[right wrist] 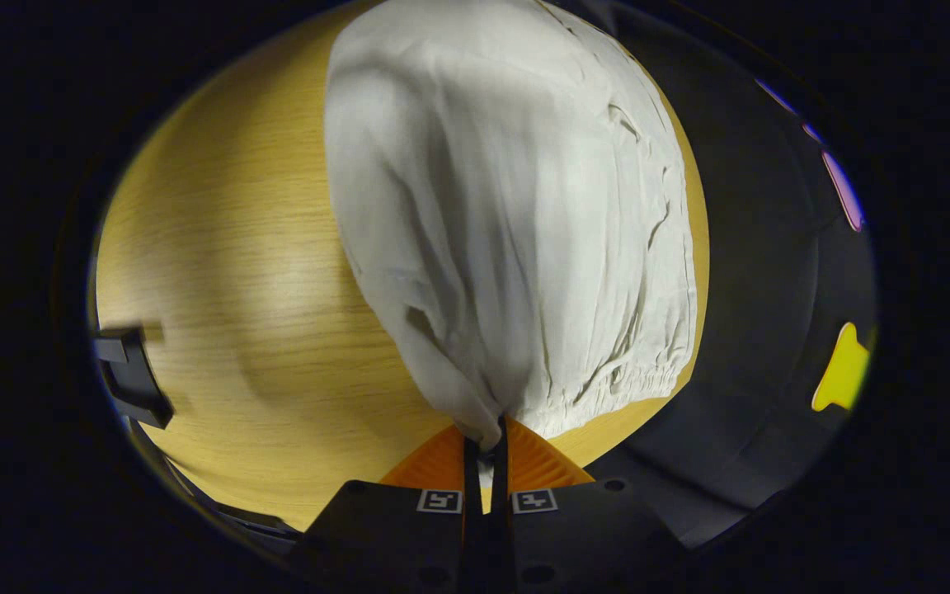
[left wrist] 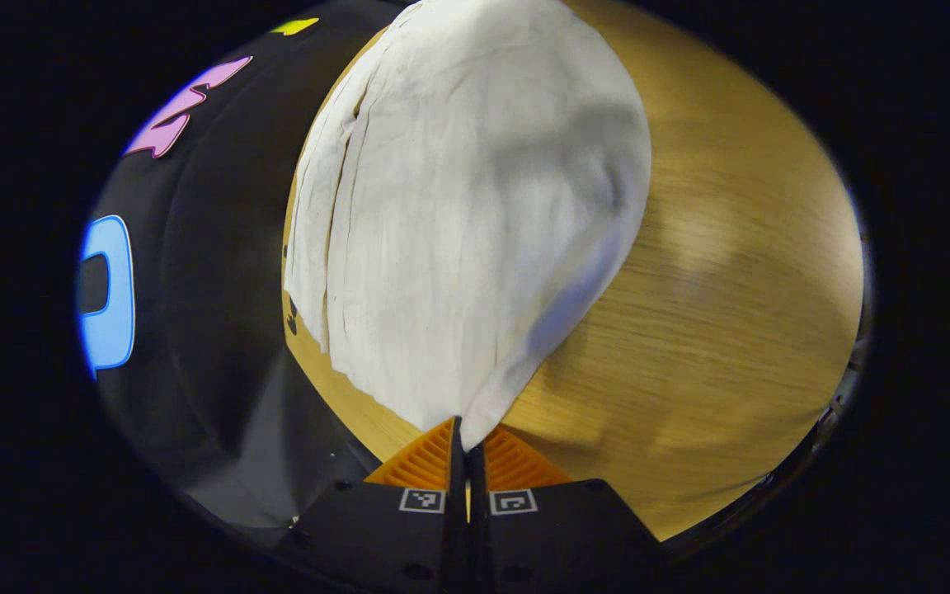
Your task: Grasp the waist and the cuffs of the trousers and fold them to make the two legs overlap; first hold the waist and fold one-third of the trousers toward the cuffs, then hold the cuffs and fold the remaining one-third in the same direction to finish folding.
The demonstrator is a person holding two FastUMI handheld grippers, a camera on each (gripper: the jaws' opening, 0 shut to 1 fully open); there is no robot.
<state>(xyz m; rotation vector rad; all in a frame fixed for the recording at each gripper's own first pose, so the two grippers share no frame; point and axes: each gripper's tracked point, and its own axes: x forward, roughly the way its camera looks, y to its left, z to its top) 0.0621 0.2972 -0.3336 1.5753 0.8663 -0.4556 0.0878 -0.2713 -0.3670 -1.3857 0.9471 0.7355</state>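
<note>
White trousers point(left wrist: 458, 214) lie stretched over a wooden table point(left wrist: 714, 297), running away from both cameras. In the left gripper view, my left gripper point(left wrist: 465, 441) is shut on a pinched corner of the cloth at the cuff end, where layered leg edges show along the left side. In the right gripper view, the same trousers point(right wrist: 516, 214) show their gathered elastic waist point(right wrist: 632, 384) near the table edge, and my right gripper point(right wrist: 487, 441) is shut on a bunched corner of that waist. The cloth rises from the table toward each gripper.
The table point(right wrist: 236, 272) ends close to the booth's black cloth wall point(left wrist: 211, 313) beside the trousers. A dark object point(right wrist: 133, 375), possibly the other gripper, shows blurred at the left edge of the right gripper view. Bare wood lies on the far side from the wall.
</note>
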